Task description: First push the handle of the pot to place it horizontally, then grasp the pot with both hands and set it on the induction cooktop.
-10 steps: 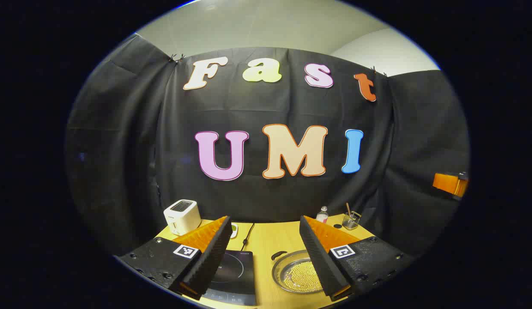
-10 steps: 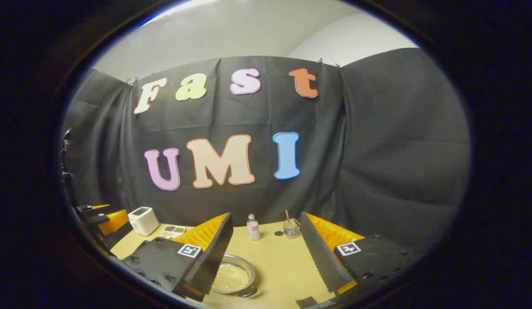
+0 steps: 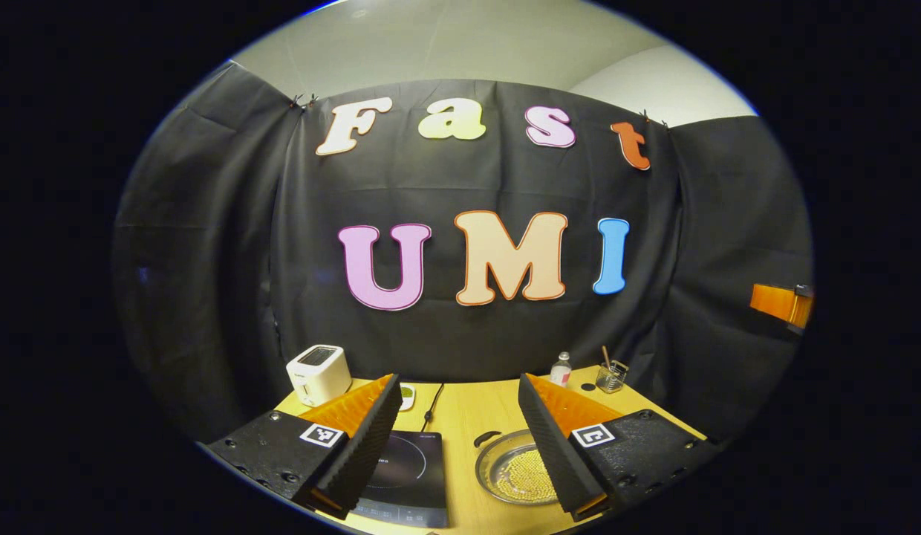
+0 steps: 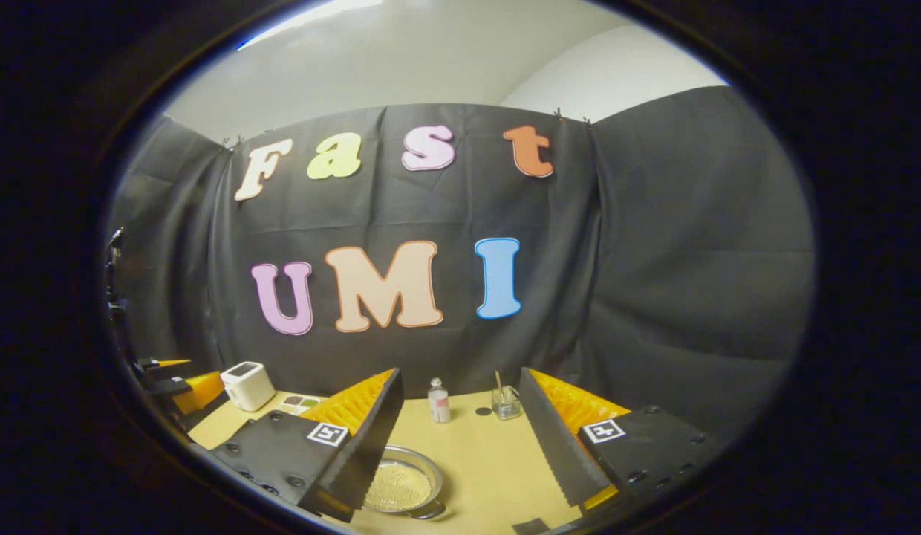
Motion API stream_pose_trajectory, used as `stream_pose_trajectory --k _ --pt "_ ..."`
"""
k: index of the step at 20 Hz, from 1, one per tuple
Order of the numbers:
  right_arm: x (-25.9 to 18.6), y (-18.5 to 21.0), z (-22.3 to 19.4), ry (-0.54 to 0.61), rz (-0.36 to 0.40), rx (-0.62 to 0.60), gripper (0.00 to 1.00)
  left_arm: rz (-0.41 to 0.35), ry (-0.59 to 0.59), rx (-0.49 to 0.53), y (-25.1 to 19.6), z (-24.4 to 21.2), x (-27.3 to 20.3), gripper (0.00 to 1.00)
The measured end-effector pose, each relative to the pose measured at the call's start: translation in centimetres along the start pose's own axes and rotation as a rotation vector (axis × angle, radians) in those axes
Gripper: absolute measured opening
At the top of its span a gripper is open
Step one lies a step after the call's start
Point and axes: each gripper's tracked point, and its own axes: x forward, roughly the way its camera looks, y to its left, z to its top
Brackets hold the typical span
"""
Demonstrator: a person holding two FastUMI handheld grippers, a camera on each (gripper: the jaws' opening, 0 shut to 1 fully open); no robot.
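Both grippers hung above the near edge of the wooden counter (image 3: 468,409), pointed forward at the booth's cloth wall and tipped only slightly down. The left gripper (image 3: 460,453) had its jaws spread wide with nothing between them. In the left gripper view the induction cooktop (image 3: 405,475) lay flat on the counter just ahead of its left finger, a cable (image 3: 432,405) running back from it toward the wall. The pot (image 3: 516,475), a shallow steel pan holding small yellow beads, sat on the counter just to the right of the cooktop, not on it; its right side was hidden behind the right finger, and a dark handle (image 3: 488,438) showed at its far left rim. Farther back stood a white toaster (image 3: 318,373), a small bottle (image 3: 559,369) and a glass cup (image 3: 609,379) with a stick in it.

The right gripper (image 4: 460,453) was likewise wide open and held nothing. In the right gripper view the pot (image 4: 405,487) lay low beside its left finger, partly covered by it, with a second handle (image 4: 428,510) at the near rim. The left gripper (image 4: 182,386) appeared at the far left edge of that view, well apart from the pot
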Motion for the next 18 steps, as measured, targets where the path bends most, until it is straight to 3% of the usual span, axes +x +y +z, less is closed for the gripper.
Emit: stream_pose_trajectory --k 6,7,8,13,14,18 --pt "0.3 0.2 -0.4 0.017 0.004 0.031 0.93 -0.006 0.011 -0.02 0.0 -0.5 0.0 0.96" --pt "0.4 0.3 -0.5 0.02 0.005 0.03 0.98 -0.005 0.019 -0.016 0.0 -0.9 -0.2 0.92" --pt "0.4 0.4 -0.6 0.022 0.004 0.026 0.93 -0.007 0.025 -0.015 0.0 -0.9 0.0 0.92" --pt "0.3 1.0 -1.0 0.034 0.004 -0.008 0.98 -0.031 0.037 -0.034 -0.3 -1.3 -0.5 0.99" --pt "0.3 1.2 -1.2 0.041 0.005 -0.011 0.98 -0.029 0.032 -0.028 -0.1 -1.1 -0.6 0.92" --pt "0.2 2.3 -1.4 0.046 0.027 0.005 0.93 -0.014 0.004 -0.01 0.9 -0.7 -1.1 0.93"
